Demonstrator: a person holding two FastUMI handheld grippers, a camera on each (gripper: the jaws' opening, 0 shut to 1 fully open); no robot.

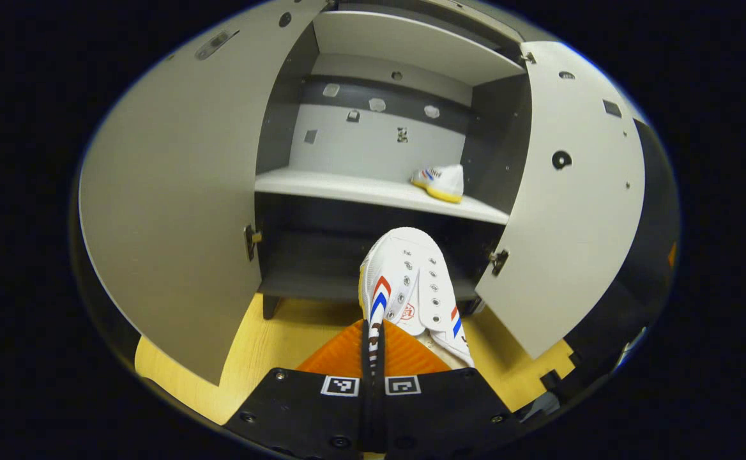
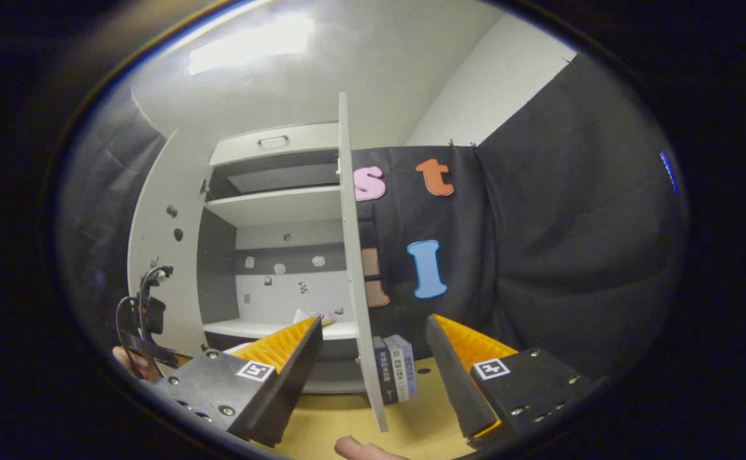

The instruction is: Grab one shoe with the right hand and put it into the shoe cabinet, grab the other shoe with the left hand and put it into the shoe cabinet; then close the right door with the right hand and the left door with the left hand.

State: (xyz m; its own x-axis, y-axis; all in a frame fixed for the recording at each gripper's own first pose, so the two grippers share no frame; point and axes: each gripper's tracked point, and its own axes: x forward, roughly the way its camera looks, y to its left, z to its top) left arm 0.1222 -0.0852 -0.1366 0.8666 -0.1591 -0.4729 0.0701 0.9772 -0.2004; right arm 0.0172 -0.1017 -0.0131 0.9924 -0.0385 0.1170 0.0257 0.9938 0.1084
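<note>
Left claw point(image 1: 373, 358) pinches shoe point(image 1: 411, 287), heel hidden.

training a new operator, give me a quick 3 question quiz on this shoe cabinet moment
1. True or false: both cabinet doors are already closed.
2. Multiple choice: where is the shoe that is already put away? A) on the floor beside the cabinet B) on the middle shelf, toward its right end C) on the top shelf
3. Fill in: the left gripper is shut on a ____.

Key:
1. False: the left door and right door both stand open.
2. B: the stored shoe sits on the middle shelf, in the left gripper view.
3. Shoe: the left gripper grips the held shoe; the right gripper is open.
</note>
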